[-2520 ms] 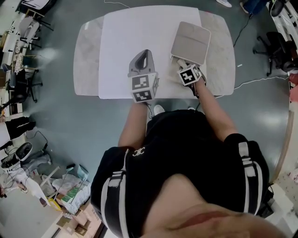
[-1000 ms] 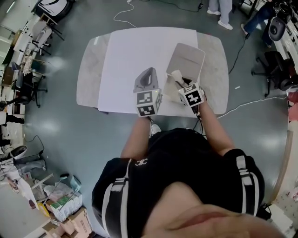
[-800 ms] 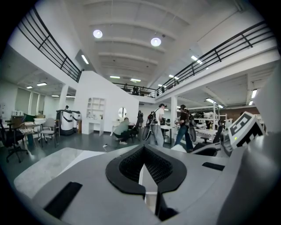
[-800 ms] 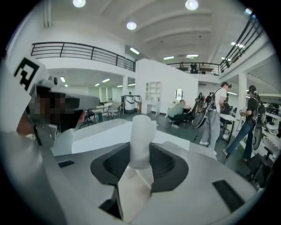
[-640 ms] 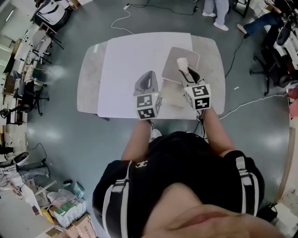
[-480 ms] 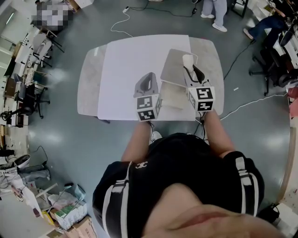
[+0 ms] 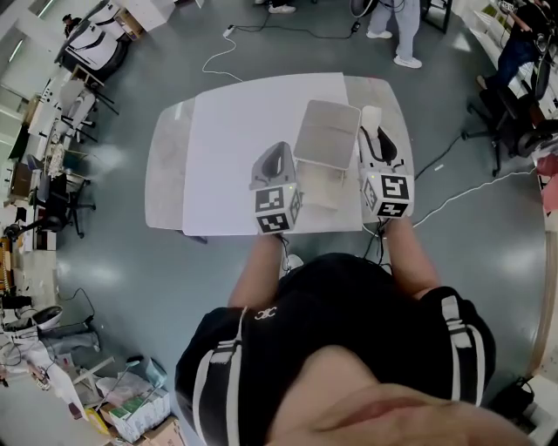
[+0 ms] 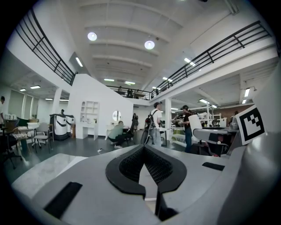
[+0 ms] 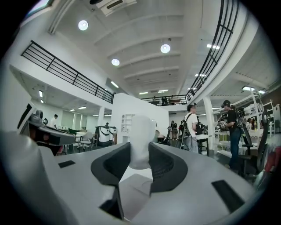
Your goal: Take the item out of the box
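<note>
An open cardboard box [image 7: 323,186] sits near the table's front edge, its flat lid [image 7: 327,132] raised toward the far side. My right gripper [image 7: 373,132] hovers just right of the box, shut on a small white item with a rounded end [image 7: 370,116]. In the right gripper view the white item [image 9: 141,139] stands pinched between the dark pads [image 9: 161,166] of the right gripper [image 9: 140,154]. My left gripper [image 7: 278,150] hangs just left of the box. In the left gripper view the left gripper [image 8: 143,146] is shut, tips touching, holding nothing.
A white sheet [image 7: 248,122] covers the middle of the marble table [image 7: 170,179]. A white cable [image 7: 462,185] trails over the floor at the right, near office chairs [image 7: 510,131]. People stand beyond the table's far side [image 7: 397,22]. Clutter lines the left wall.
The box lid has come up. My right gripper has lifted the white item out of the box and carried it to the box's right side. The left gripper has stayed beside the box.
</note>
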A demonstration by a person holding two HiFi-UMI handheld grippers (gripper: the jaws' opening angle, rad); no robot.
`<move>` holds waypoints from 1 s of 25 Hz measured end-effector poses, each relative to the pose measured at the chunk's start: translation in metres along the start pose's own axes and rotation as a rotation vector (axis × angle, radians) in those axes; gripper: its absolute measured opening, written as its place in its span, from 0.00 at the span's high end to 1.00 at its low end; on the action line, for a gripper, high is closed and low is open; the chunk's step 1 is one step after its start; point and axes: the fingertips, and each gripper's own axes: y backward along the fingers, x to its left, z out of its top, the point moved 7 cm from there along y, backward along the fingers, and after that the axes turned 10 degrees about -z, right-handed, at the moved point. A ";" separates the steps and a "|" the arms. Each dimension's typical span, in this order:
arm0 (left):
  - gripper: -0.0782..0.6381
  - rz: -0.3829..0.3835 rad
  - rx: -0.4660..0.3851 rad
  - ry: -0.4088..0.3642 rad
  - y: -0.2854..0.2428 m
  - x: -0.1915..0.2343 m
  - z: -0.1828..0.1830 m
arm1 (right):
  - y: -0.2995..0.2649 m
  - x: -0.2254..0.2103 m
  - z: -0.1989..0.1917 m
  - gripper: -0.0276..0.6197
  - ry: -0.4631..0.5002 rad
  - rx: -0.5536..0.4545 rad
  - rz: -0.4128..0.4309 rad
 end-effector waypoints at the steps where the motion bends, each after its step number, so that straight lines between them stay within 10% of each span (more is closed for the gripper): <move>1: 0.88 -0.004 -0.001 -0.002 -0.001 -0.002 0.001 | 0.001 -0.002 -0.001 0.76 -0.001 0.005 -0.002; 25: 0.88 -0.023 -0.006 -0.016 -0.001 -0.007 0.005 | 0.001 -0.003 0.001 0.77 -0.018 0.018 0.003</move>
